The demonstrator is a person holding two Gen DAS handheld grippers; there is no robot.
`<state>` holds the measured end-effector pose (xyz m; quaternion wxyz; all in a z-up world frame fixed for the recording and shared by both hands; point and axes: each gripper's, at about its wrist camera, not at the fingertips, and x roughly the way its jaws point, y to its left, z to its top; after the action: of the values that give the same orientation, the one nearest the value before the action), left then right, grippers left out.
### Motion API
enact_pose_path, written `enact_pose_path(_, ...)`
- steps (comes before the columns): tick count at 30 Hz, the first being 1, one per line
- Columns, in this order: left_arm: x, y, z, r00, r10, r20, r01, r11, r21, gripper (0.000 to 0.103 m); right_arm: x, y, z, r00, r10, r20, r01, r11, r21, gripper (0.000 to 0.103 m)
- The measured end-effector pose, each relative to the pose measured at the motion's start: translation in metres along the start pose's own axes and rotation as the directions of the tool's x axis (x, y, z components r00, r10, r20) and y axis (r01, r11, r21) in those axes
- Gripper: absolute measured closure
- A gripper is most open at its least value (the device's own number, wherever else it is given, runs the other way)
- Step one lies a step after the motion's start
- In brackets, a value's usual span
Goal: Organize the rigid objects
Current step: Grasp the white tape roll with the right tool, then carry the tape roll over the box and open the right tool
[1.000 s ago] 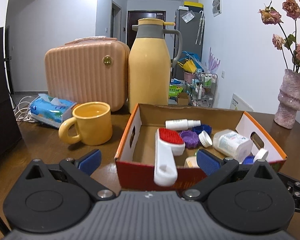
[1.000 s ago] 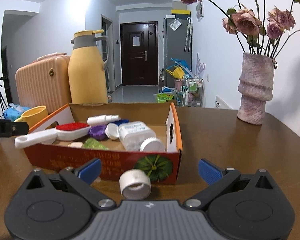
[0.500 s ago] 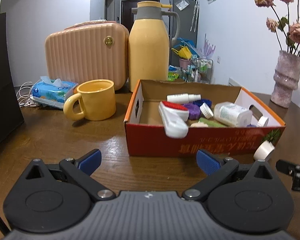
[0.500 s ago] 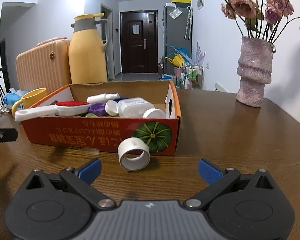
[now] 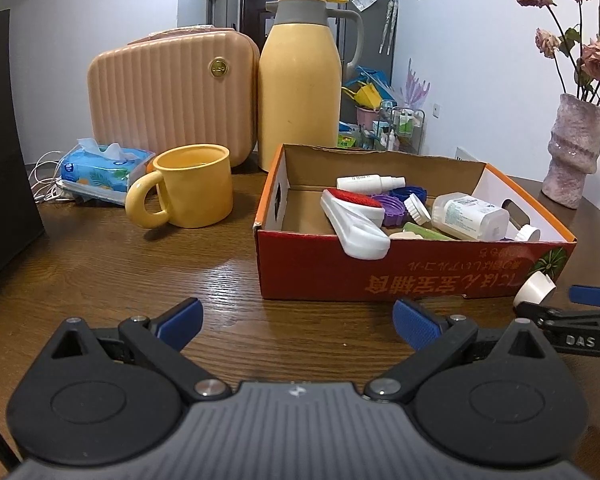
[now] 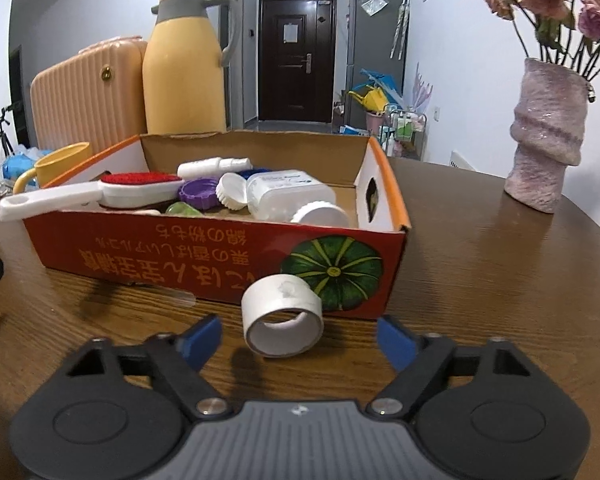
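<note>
Left wrist: cardboard box point(image 5: 400, 276) already holds brush point(image 5: 354, 222), bottles and caps; white tape roll point(image 5: 536, 286) lies outside, just beside the box's front corner. Left gripper point(image 5: 296, 322) wide open, empty, short of the box. Mug point(image 5: 186, 192), flask point(image 5: 300, 80) and case point(image 5: 168, 92) left of and behind the box, not in the way

Right wrist: right gripper point(image 6: 300, 340) jaws have just been closing, roll point(image 6: 282, 316) between them, pads not touching yet. Box wall behind the roll limits reach; vase point(image 6: 548, 136) well right of box

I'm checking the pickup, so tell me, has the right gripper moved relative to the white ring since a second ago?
Yes. The right gripper has come forward to the white ring before the box, its jaws closing but not gripping.
</note>
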<state>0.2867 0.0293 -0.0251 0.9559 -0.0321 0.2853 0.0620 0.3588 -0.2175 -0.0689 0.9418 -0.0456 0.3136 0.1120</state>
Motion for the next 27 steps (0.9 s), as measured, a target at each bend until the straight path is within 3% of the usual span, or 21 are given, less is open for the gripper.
enact_pose_path(1,0.0,0.0,0.0,1.0,0.0,-0.001,0.0,1.0,0.002,0.0,0.002,0.001,0.0,1.0,0.002,-0.005,-0.002,1.0,-0.002,0.033)
enact_pose_path(3,0.001,0.0,0.0,1.0,-0.002,-0.004,0.002,1.0,0.003,0.0,0.005,0.001,0.0,1.0,0.007,-0.015,-0.007,1.0,0.002,0.059)
enact_pose_path(4,0.002,0.0,0.0,1.0,-0.002,-0.006,0.002,1.0,0.002,0.0,0.004,0.0,0.0,1.0,0.016,-0.019,-0.016,1.0,0.004,0.06)
enact_pose_path(16,0.0,0.002,0.0,1.0,-0.005,0.002,0.005,1.0,-0.009,0.0,-0.036,0.002,-0.005,0.994,0.039,0.106,-0.042,0.999,0.024,0.062)
enact_pose_path(27,-0.012,0.001,0.005,0.999,-0.014,0.029,0.014,1.0,-0.009,0.0,-0.053,0.019,0.004,0.984,0.075,0.162,-0.076,0.997,0.0,0.062)
